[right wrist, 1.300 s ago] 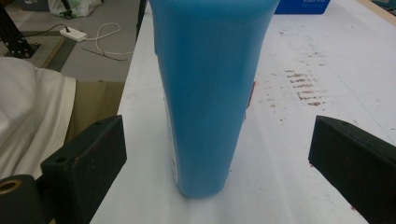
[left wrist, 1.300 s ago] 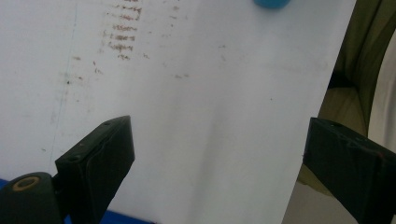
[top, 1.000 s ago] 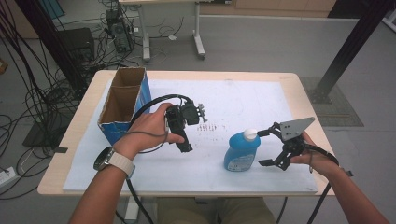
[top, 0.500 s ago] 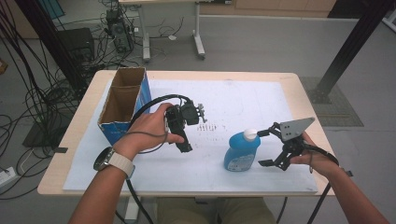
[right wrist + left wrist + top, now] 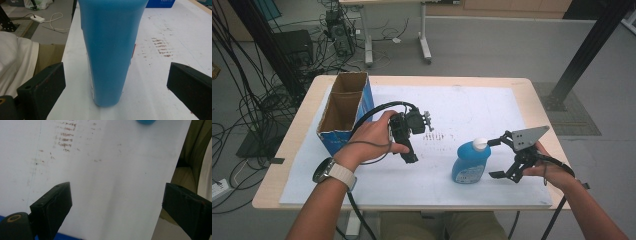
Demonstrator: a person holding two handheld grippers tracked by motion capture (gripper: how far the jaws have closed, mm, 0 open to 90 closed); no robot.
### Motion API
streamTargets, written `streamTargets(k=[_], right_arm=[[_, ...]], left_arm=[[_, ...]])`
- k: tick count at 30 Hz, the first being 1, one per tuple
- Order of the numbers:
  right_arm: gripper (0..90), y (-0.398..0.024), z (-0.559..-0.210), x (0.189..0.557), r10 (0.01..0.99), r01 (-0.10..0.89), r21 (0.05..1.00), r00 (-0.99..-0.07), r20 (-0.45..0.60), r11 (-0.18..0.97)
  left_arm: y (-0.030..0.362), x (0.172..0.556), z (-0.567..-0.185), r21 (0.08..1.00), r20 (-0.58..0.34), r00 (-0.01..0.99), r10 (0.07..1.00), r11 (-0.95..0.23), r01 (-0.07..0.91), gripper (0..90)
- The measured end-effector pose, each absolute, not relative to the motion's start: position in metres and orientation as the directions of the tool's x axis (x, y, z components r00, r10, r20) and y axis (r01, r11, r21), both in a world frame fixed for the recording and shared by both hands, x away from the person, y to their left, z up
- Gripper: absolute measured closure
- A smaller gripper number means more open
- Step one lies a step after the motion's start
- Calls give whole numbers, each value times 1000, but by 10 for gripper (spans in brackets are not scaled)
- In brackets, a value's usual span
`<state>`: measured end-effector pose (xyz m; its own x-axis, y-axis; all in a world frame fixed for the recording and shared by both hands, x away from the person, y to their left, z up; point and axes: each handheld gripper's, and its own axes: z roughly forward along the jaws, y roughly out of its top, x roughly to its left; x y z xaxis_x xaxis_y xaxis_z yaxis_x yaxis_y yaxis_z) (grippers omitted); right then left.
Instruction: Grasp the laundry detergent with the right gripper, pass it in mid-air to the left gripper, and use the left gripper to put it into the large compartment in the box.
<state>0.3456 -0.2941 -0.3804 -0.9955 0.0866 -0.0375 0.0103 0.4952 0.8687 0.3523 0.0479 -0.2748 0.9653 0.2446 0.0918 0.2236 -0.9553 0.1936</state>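
Observation:
A blue bottle with a white cap stands upright on the white paper, right of centre. My right gripper is just to the bottle's right, level with it, and its jaws are spread wide. In the right gripper view the bottle rises between the jaw lines of that gripper, and neither pad touches it. My left gripper is held over the middle of the table, tilted down, a hand's width left of the bottle. In the left gripper view my left gripper is open over bare paper, with nothing between its jaws.
An open blue cardboard box with two compartments stands at the table's left edge. Brown smudges mark the paper between the grippers. Cables and table legs lie on the floor beyond. The near table edge runs close to the left gripper.

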Motion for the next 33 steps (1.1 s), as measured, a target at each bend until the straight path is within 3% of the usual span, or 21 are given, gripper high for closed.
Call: streamTargets(k=[33], right_arm=[[17,-293,-381,345,87,8,871,-995,-40,491]], left_arm=[[46,353,-275,190,89,966,243,-956,223,95]])
